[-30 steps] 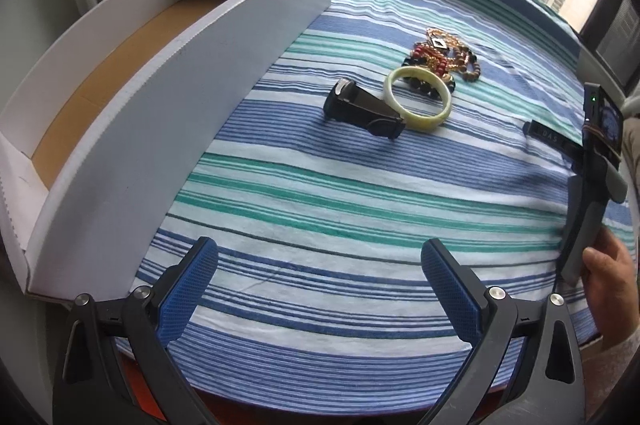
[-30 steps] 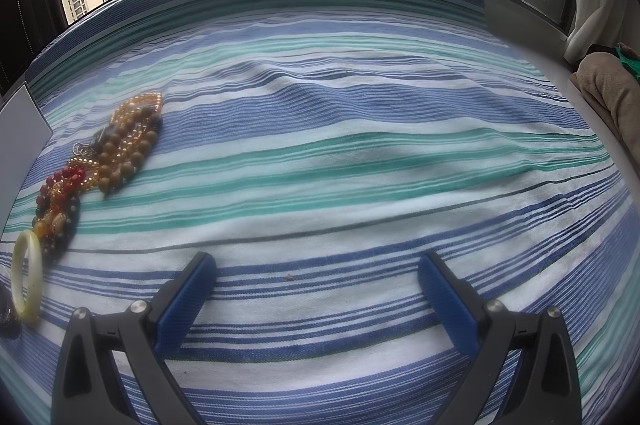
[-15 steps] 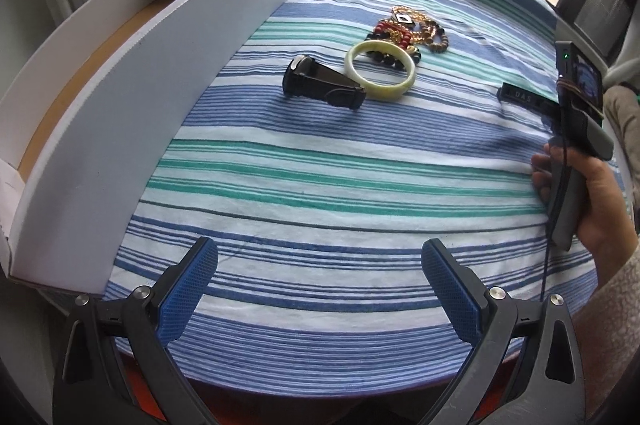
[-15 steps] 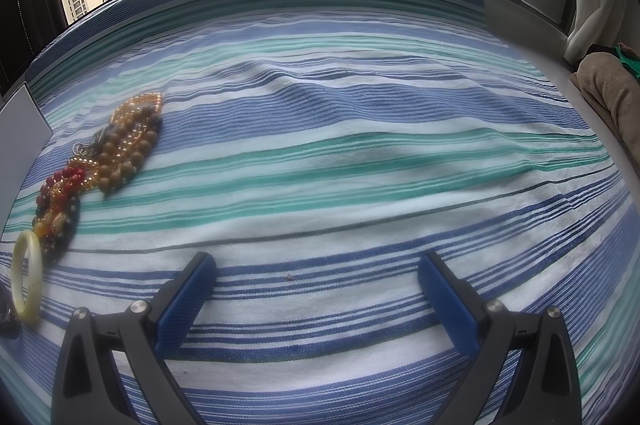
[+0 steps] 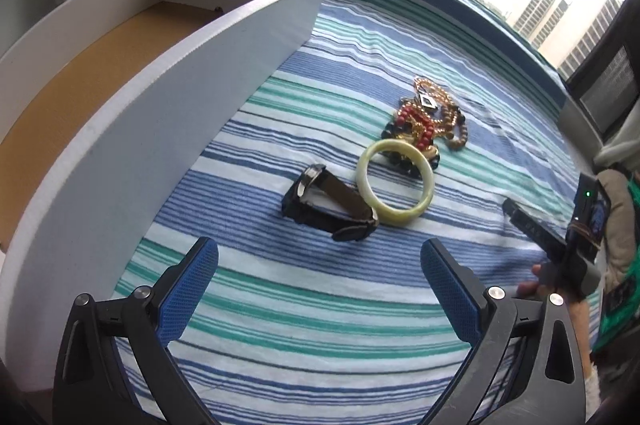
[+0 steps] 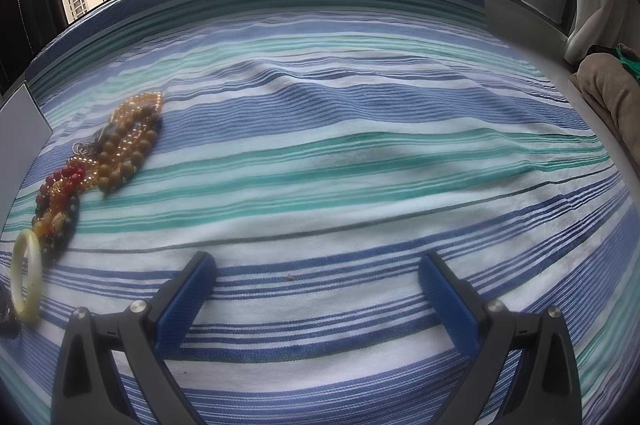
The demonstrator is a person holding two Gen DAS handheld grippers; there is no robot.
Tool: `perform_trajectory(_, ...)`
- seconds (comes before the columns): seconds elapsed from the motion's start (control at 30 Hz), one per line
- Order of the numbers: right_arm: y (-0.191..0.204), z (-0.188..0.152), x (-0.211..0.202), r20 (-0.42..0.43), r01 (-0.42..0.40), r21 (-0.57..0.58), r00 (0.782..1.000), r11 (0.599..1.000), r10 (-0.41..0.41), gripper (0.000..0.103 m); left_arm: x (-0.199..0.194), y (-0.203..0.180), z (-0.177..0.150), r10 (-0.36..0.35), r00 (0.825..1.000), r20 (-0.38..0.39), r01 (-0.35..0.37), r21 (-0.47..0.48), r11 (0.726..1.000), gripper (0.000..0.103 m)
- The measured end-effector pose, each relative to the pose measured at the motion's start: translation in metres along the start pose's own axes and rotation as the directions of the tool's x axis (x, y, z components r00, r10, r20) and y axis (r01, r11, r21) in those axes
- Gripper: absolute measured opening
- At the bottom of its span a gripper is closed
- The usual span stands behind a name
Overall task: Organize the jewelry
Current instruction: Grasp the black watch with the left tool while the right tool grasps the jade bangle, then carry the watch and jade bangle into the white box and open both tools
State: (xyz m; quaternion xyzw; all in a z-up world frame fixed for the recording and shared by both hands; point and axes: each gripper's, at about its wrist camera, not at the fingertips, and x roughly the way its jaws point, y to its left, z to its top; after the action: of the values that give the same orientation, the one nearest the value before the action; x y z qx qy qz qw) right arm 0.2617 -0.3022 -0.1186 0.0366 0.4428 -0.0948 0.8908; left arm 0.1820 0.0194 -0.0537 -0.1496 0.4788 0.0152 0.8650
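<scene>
Nearer now, left hand-held gripper (image 5: 319, 279), fingers apart, watch (image 5: 330, 207) just ahead.

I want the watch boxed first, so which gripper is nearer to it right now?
Left. The left gripper points at the watch, which lies just ahead of its open fingers. The right gripper faces bare cloth; the watch sits off its left edge.

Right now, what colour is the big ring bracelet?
Pale yellowish green bangle, clearest in the left wrist view.
</scene>
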Motion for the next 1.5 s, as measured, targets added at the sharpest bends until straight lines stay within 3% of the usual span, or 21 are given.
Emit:
perform_trajectory(0.1,0.000,0.000,0.000,0.000,0.000,0.000,1.000,1.000,0.000,0.103,0.025,-0.004,0.017,0.060,0.998,0.020,-0.060,0.010,0.998,0.097)
perform_trajectory(0.17,0.000,0.000,0.000,0.000,0.000,0.000,1.000,1.000,0.000,0.103,0.041,-0.001,0.019,0.117,0.993,0.002,-0.117,0.018,0.993,0.082)
perform_trajectory(0.27,0.000,0.000,0.000,0.000,0.000,0.000,1.000,1.000,0.000,0.103,0.057,0.010,0.013,0.087,0.995,-0.049,-0.087,-0.010,0.996,0.057)
perform_trajectory(0.33,0.000,0.000,0.000,0.000,0.000,0.000,1.000,1.000,0.000,0.103,0.061,0.010,0.007,0.071,0.995,-0.067,-0.070,0.014,0.997,0.024)
perform_trajectory(0.37,0.000,0.000,0.000,0.000,0.000,0.000,1.000,1.000,0.000,0.103,0.061,0.009,0.003,0.086,0.994,-0.069,-0.083,0.040,0.996,0.018)
perform_trajectory(0.67,0.000,-0.001,-0.001,-0.004,-0.014,-0.014,1.000,1.000,0.014,0.103,0.021,0.034,-0.038,0.028,0.997,-0.069,-0.024,0.068,0.997,0.015)
perform_trajectory(0.77,0.000,-0.003,-0.016,-0.048,-0.103,0.010,0.993,0.995,0.103,0.101,0.001,0.044,-0.052,0.019,0.998,-0.059,-0.015,0.071,0.997,0.015)
perform_trajectory(0.83,0.009,-0.005,-0.036,-0.056,-0.260,0.085,0.963,0.962,0.265,0.098,-0.010,0.047,-0.059,0.020,0.999,-0.040,-0.017,0.081,0.997,0.015)
perform_trajectory(0.9,0.036,-0.003,-0.046,-0.136,-0.428,0.124,0.887,0.895,0.442,0.083,-0.019,0.049,-0.064,0.012,0.999,-0.031,-0.009,0.082,0.997,0.015)
perform_trajectory(0.97,0.072,0.001,-0.050,-0.223,-0.534,0.143,0.803,0.833,0.553,0.059,-0.028,0.051,-0.065,-0.001,1.000,-0.022,0.002,0.079,0.997,0.016)
perform_trajectory(1.0,0.091,0.002,-0.051,-0.253,-0.550,0.127,0.787,0.825,0.563,0.055,-0.033,0.052,-0.065,-0.002,1.000,-0.015,0.003,0.078,0.997,0.016)
perform_trajectory(1.07,0.124,0.004,-0.052,-0.285,-0.529,0.058,0.804,0.847,0.522,0.040,-0.042,0.055,-0.066,0.000,1.000,0.004,0.000,0.079,0.997,0.016)
perform_trajectory(1.23,0.170,-0.002,-0.030,-0.340,-0.388,-0.044,0.872,0.921,0.351,0.034,-0.059,0.063,-0.075,0.021,0.999,0.025,-0.023,0.085,0.996,0.016)
perform_trajectory(1.27,0.174,-0.005,-0.026,-0.345,-0.370,-0.049,0.878,0.928,0.332,0.026,-0.060,0.065,-0.077,0.027,0.999,0.025,-0.029,0.086,0.996,0.016)
perform_trajectory(1.3,0.175,-0.006,-0.028,-0.320,-0.341,-0.067,0.897,0.938,0.304,0.019,-0.061,0.066,-0.079,0.030,0.999,0.023,-0.032,0.087,0.996,0.016)
perform_trajectory(1.37,0.173,-0.006,-0.032,-0.292,-0.348,-0.081,0.904,0.934,0.312,0.012,-0.066,0.070,-0.082,0.025,1.000,0.018,-0.026,0.085,0.996,0.016)
perform_trajectory(1.5,0.161,-0.001,-0.059,-0.230,-0.368,-0.105,0.913,0.924,0.338,0.012,-0.081,0.071,-0.081,0.002,0.999,0.036,-0.005,0.087,0.996,0.016)
